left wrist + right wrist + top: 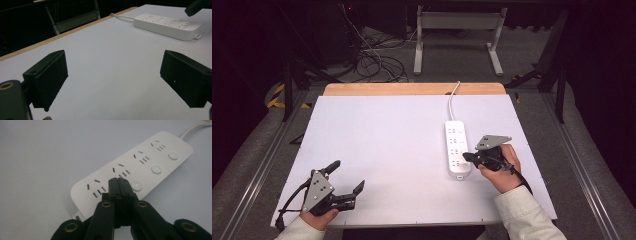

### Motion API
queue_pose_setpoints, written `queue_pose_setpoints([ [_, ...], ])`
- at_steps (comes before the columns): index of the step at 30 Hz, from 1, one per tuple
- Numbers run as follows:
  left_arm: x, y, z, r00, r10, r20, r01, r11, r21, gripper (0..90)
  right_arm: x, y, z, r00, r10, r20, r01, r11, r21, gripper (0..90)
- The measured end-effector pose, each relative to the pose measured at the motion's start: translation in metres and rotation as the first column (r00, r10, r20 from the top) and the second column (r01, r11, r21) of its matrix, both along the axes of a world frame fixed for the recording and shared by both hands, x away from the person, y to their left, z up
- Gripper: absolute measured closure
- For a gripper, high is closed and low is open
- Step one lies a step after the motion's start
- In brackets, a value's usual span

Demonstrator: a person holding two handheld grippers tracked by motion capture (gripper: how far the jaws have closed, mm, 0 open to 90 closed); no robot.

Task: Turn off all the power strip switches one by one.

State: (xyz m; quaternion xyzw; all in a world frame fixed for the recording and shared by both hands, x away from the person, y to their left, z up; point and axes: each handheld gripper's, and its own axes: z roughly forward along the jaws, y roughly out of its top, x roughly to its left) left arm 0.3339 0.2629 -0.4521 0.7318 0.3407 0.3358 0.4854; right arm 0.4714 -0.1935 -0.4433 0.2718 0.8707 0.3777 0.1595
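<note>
High view | left tool (346, 176) agape near front edge | right tool (465, 156) closed, empty, over power strip (457, 147)

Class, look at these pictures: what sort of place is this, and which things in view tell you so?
Probably a lab or recording workspace: a white-topped table with just a power strip on it, loose cables on the floor behind, and dark surroundings.
</note>
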Motion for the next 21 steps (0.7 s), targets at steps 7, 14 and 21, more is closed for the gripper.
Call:
queue_pose_setpoints([
  [7, 0.0003, 0.0, 0.0, 1.0, 0.0, 0.003, 0.0, 1.0, 0.005, 8.3, 0.0015, 0.0016, -0.0056, 0.9993, 0.0, -0.037, -0.001, 0.9998, -0.021, 90.0],
  [14, 0.0003, -0.0002, -0.0001, 1.0, 0.001, 0.002, -0.001, 1.0, 0.005, 8.3, 0.0014, 0.0037, -0.0086, 0.9984, -0.004, -0.056, 0.001, 0.999, -0.045, 90.0],
  [21, 0.0001, -0.0002, 0.0, 1.0, 0.001, 0.002, -0.001, 1.0, 0.005, 8.4, 0.0014, 0.0044, -0.01, 0.9978, -0.005, -0.066, 0.001, 0.9987, -0.052, 90.0],
])
